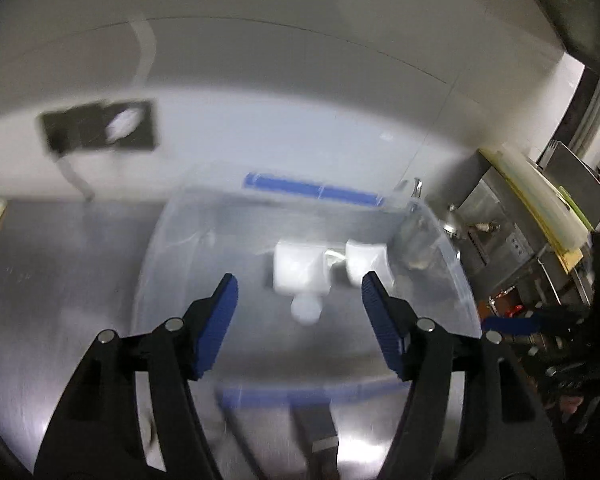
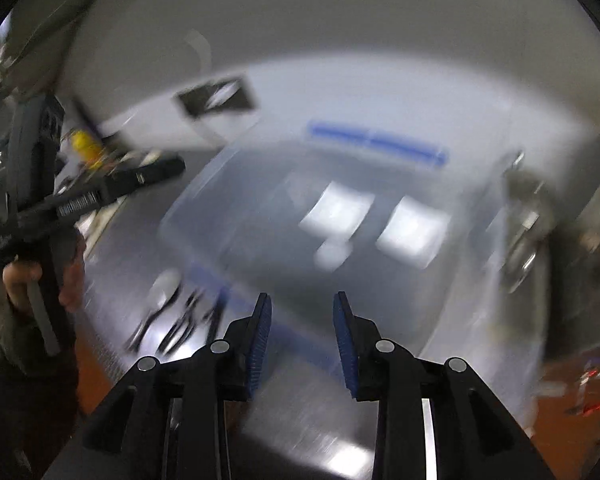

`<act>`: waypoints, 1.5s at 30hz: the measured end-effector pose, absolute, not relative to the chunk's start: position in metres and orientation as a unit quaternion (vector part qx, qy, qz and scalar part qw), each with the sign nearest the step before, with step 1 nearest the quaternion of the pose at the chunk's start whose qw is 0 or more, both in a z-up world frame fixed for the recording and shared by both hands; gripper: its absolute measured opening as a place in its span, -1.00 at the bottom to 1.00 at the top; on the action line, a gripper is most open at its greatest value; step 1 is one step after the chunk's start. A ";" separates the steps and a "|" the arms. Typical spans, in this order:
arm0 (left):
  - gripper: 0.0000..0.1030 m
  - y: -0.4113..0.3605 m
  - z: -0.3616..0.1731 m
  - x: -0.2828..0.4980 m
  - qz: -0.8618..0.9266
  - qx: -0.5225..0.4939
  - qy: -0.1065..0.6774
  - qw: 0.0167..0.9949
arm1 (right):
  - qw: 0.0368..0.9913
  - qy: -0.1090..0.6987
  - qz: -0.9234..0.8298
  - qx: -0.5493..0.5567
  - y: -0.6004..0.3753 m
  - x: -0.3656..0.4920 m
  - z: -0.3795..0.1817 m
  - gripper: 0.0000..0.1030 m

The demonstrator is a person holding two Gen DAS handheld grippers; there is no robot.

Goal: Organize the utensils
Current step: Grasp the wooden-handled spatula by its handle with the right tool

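Both views are motion-blurred. A clear plastic bin (image 1: 172, 236) with blue handles stands on the steel counter; it also shows in the right wrist view (image 2: 204, 204). Inside it are two white blocks (image 1: 296, 268) (image 2: 336, 208) and a small round white item (image 1: 306, 310). Several dark-handled utensils (image 2: 172, 316) lie on the counter left of the bin's near edge. My left gripper (image 1: 300, 292) is open and empty, held above the bin's near side. My right gripper (image 2: 302, 308) is open and empty, above the bin's near rim.
A white wall with a dark outlet plate (image 1: 100, 128) is behind the counter. A tap (image 1: 416, 188) and steel appliances (image 1: 512, 232) stand at the right. The left hand and its gripper handle (image 2: 36, 216) show at the left of the right wrist view.
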State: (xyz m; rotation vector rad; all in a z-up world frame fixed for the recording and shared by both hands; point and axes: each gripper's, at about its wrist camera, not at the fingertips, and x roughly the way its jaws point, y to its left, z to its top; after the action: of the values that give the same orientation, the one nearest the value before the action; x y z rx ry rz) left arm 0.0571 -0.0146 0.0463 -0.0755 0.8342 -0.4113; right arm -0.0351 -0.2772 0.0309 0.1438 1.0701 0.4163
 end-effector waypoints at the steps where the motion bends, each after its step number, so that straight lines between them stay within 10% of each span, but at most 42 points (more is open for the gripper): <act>1: 0.20 -0.006 0.037 0.039 -0.175 -0.037 0.407 0.896 | 0.826 0.518 0.211 0.067 -0.269 -0.045 0.017 -0.35; 14: 0.20 0.047 -0.084 -0.008 -0.144 -0.075 0.533 0.830 | 0.733 0.636 0.210 0.120 -0.195 -0.098 -0.107 -0.35; 35: 0.20 0.039 -0.108 0.005 -0.307 -0.047 0.576 0.756 | 0.750 0.650 0.024 0.119 -0.144 -0.121 -0.126 -0.19; 38: 0.20 0.032 -0.112 0.008 -0.306 -0.069 0.584 0.748 | 0.746 0.656 0.036 0.108 -0.143 -0.119 -0.132 -0.50; 45: 0.20 0.011 -0.129 0.012 -0.307 -0.122 0.616 0.715 | 0.727 0.650 0.099 0.197 -0.192 -0.135 -0.124 -0.50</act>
State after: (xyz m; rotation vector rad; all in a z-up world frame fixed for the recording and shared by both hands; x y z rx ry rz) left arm 0.0118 0.0108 -0.1293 -0.2693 1.3636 -0.6794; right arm -0.1351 -0.1921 -0.1245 0.4352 1.4318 0.2191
